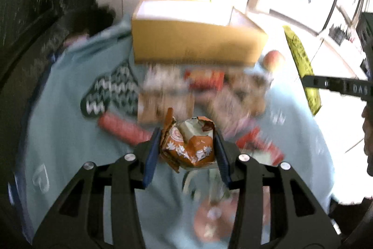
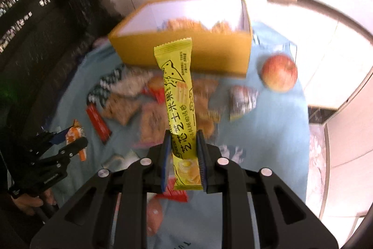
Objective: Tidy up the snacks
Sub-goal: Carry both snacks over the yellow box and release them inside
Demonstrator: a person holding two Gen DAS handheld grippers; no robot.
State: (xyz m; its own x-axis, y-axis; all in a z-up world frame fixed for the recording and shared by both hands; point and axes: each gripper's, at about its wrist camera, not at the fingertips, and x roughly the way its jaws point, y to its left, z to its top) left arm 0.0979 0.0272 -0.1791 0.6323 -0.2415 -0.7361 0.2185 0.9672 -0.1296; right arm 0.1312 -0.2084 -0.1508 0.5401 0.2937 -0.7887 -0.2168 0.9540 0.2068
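Yellow-brown cardboard box (image 2: 186,53) sits at far edge of the table, on a light blue cloth (image 1: 70,109), top open. Right wrist view shows a few tan snack packs (image 2: 186,26) already inside, so task looks partly done, maybe a third. Plenty left: loose pile of small packets (image 2: 144,109) scattered on cloth just in front of the box, plus red bar wrappers (image 2: 98,123), a silver-ish packet (image 2: 242,102) and an apple (image 2: 279,72) off to the right of the box. Pinkish item near bottom of both views, too blurred to ID.

Both grippers loaded. Right gripper (image 2: 183,151) has its fingers clamped on lower part of a long yellow cheese-stick pack (image 2: 178,95); pack stands roughly upright, top end pointing toward the box front wall, bottom end poking out below the pads. It's lifted off the cloth, not yet over the box opening.

Left gripper (image 1: 186,148) fingers closed on a crumpled orange-brown wrapper snack (image 1: 188,144), squeezed between the blue pads, pack bulging up and forward. Also held above the cloth, well short of the box.

Judgement: both are mid-carry, next is drop into the box, then back for the pile. Motion blur heavy in the left view.
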